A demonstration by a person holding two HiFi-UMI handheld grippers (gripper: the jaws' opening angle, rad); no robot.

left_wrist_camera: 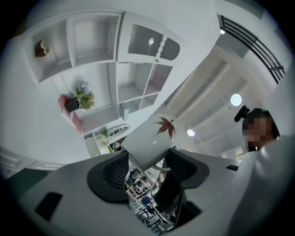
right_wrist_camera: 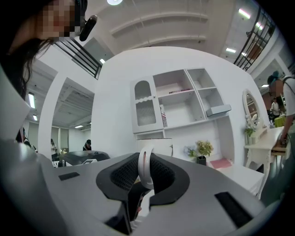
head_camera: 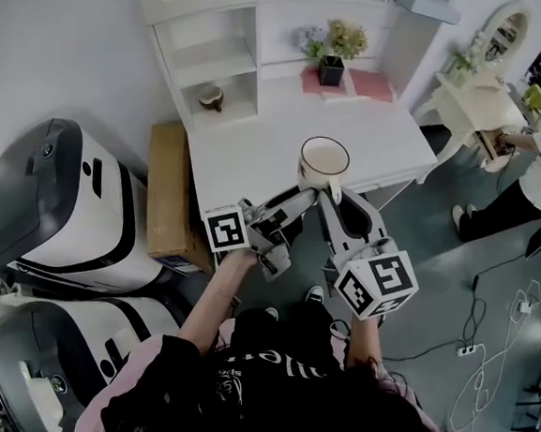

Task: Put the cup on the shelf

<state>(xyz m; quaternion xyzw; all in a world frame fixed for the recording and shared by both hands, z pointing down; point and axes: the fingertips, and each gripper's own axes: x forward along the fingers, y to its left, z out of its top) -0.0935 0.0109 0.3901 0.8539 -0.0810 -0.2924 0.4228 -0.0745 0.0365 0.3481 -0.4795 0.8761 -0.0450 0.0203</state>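
Right gripper view: R gripper (right_wrist_camera: 145,161) clamps cup (right_wrist_camera: 142,171) handle; L gripper (left_wrist_camera: 147,160) prob. pinches body.

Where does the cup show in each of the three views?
Head view: cup at centre, overlapping the table's near edge.
Left gripper view: cup just below centre, red-leaf side between the jaws of the left tool.
Right gripper view: cup handle, lower centre, between the jaws of the right tool.
Shared landmark: potted plant.

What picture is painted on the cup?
A dark red maple leaf on the white cup, clearest in the left gripper view.
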